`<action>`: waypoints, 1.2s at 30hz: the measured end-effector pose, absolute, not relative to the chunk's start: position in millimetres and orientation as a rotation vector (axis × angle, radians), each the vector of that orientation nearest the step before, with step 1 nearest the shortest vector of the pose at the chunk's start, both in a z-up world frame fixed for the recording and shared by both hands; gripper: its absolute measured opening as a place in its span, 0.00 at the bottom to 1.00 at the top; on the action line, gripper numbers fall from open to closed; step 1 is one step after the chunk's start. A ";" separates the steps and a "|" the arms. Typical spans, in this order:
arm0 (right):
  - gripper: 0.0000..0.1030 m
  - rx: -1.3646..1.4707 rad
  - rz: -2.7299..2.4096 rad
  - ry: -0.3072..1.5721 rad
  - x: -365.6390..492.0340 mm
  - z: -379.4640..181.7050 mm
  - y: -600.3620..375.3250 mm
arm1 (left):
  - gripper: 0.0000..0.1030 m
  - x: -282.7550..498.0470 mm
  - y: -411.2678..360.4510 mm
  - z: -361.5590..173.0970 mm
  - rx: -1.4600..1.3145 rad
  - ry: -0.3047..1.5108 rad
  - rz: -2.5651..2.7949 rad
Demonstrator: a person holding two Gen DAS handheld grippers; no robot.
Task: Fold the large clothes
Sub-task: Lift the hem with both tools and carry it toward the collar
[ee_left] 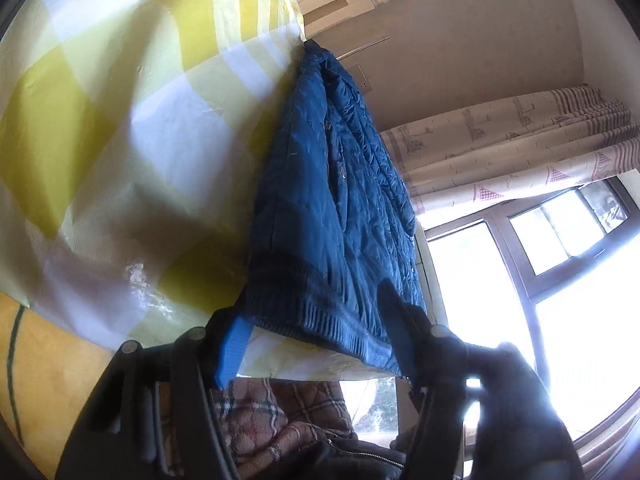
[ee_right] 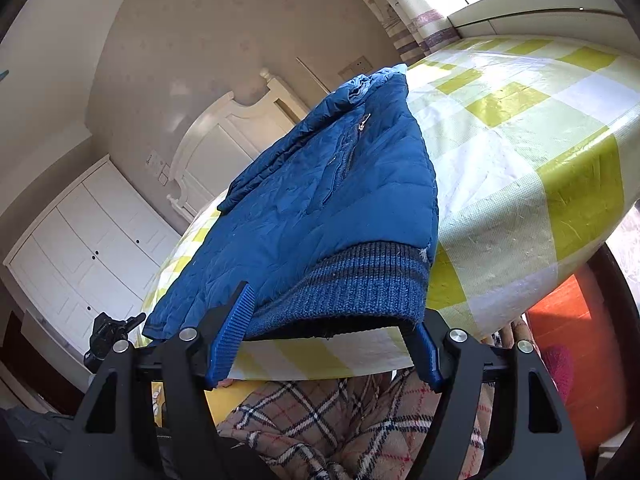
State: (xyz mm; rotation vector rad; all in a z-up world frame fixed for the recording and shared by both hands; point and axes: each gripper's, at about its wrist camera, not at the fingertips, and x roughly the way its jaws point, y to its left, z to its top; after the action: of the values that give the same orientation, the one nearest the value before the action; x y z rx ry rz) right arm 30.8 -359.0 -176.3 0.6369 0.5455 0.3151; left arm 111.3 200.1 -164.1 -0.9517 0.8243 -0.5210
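Note:
A blue quilted jacket [ee_left: 332, 200] lies on a table with a yellow and white checked cloth [ee_left: 120, 120]. Its ribbed knit hem [ee_left: 320, 320] reaches the near table edge. My left gripper [ee_left: 316, 344] is open, its fingers either side of one hem corner. In the right wrist view the jacket [ee_right: 320, 200] lies with its zipper up and its ribbed hem [ee_right: 360, 284] toward me. My right gripper [ee_right: 326, 340] is open, one finger over the hem and one beside its other corner at the table [ee_right: 520, 140] edge.
A plaid-clad lap [ee_right: 340, 428] sits under the table edge. The left gripper [ee_right: 108, 332] shows at the left of the right wrist view. A window [ee_left: 540, 280] and curtain [ee_left: 520, 140] are beyond the table. White wardrobe doors [ee_right: 88, 248] stand behind.

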 end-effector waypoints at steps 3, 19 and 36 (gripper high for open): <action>0.69 0.624 0.323 0.527 26.7 -171.2 -359.6 | 0.28 102.9 198.3 -158.4 -0.902 0.802 -0.500; 0.69 0.542 0.332 0.469 29.8 -141.2 -350.6 | 0.51 117.0 178.4 -127.3 -0.800 0.740 -0.519; 0.18 0.630 0.265 0.549 61.1 -152.6 -356.1 | 0.12 144.3 155.7 -127.4 -0.737 0.781 -0.492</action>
State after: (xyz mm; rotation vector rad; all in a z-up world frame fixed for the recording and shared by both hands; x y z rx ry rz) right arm 61.1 -356.1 -152.6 0.6301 0.5490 0.2653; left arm 144.3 155.7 -127.4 -0.7367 0.7813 -0.4925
